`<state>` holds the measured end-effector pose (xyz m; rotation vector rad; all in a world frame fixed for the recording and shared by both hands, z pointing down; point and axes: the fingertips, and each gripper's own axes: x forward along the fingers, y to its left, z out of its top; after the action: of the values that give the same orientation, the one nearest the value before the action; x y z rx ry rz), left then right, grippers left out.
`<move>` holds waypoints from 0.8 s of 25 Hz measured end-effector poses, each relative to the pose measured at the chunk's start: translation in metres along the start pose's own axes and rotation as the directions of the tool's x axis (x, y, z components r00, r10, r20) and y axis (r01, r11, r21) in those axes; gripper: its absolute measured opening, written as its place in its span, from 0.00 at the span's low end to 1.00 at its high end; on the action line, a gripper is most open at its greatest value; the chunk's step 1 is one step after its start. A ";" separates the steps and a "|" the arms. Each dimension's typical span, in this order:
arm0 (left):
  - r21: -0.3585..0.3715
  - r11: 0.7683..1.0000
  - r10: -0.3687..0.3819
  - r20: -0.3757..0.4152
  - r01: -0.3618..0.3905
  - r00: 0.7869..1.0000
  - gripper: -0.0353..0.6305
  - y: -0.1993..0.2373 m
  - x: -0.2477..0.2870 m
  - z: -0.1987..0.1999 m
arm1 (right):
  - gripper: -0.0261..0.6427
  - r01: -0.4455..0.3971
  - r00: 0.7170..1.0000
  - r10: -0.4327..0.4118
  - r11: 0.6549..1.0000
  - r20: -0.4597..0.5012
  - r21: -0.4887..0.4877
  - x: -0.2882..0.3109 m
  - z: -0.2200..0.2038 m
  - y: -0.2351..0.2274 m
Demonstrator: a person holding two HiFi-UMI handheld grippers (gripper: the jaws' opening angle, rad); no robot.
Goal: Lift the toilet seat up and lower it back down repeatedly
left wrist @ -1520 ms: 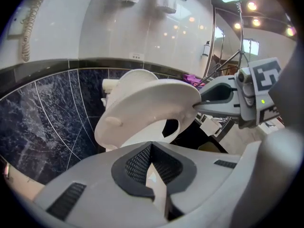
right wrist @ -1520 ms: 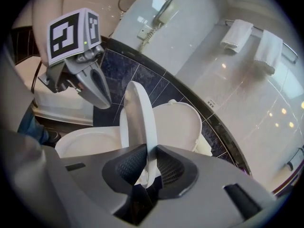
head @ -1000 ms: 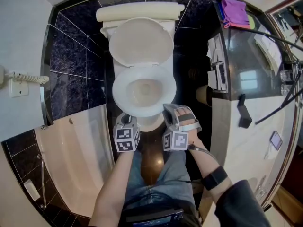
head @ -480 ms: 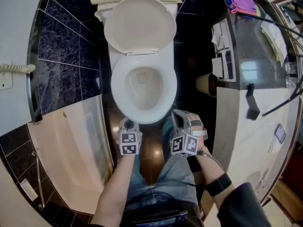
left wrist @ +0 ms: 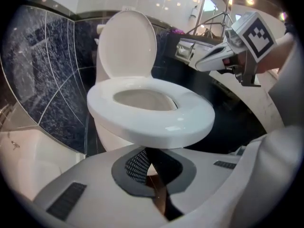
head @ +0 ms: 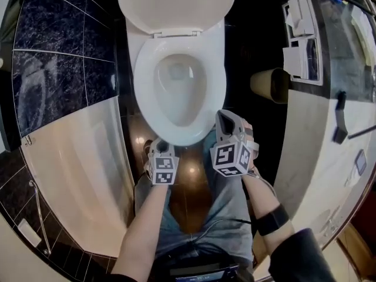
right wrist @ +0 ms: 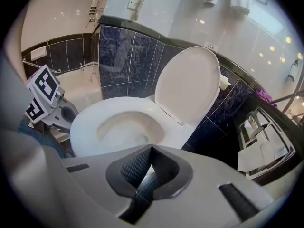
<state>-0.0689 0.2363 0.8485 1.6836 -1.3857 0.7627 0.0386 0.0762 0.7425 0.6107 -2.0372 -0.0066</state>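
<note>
The white toilet has its seat point(head: 143, 90) down on the bowl and its lid point(head: 176, 4) upright against the tank. My left gripper point(head: 157, 145) hangs just below the bowl's front edge, left of centre. Its jaws are shut with nothing between them point(left wrist: 145, 151), and the seat's front rim point(left wrist: 156, 125) is right above them. My right gripper point(head: 222, 118) sits beside the seat's front right edge, apart from it. It too is shut and empty point(right wrist: 151, 148), and it looks over the seat point(right wrist: 88, 122) toward the lid point(right wrist: 190, 84).
A pale bathtub point(head: 76, 157) lies close on the left under a dark tiled wall point(head: 53, 51). On the right are a tan bin point(head: 270, 85) and a light counter point(head: 317, 134). The person's legs in jeans point(head: 217, 204) stand on the dark floor in front of the bowl.
Both grippers have sunk from the seat's front edge to just below it. The right one has rolled. The head view has drawn closer, so the toilet looks larger.
</note>
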 end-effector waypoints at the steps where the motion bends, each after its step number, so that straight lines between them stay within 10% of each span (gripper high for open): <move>1: 0.009 1.000 0.001 -0.027 0.000 1.000 0.05 0.000 0.006 -0.013 | 0.06 -0.001 1.000 0.001 1.000 0.000 0.012 0.005 -0.003 0.003; 5: 0.010 1.000 -0.001 -0.075 0.002 0.997 0.05 0.001 0.024 -0.046 | 0.06 -0.008 1.000 0.008 0.999 -0.010 0.040 0.019 -0.016 0.012; 20: -0.002 1.000 0.023 0.041 -0.023 0.999 0.05 0.019 -0.017 0.041 | 0.06 -0.013 1.000 0.011 0.994 0.026 0.109 0.002 0.021 0.007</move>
<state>-0.0930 0.2081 0.8178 1.6937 -1.4359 0.7439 0.0179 0.0768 0.7348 0.6696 -2.0758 0.1055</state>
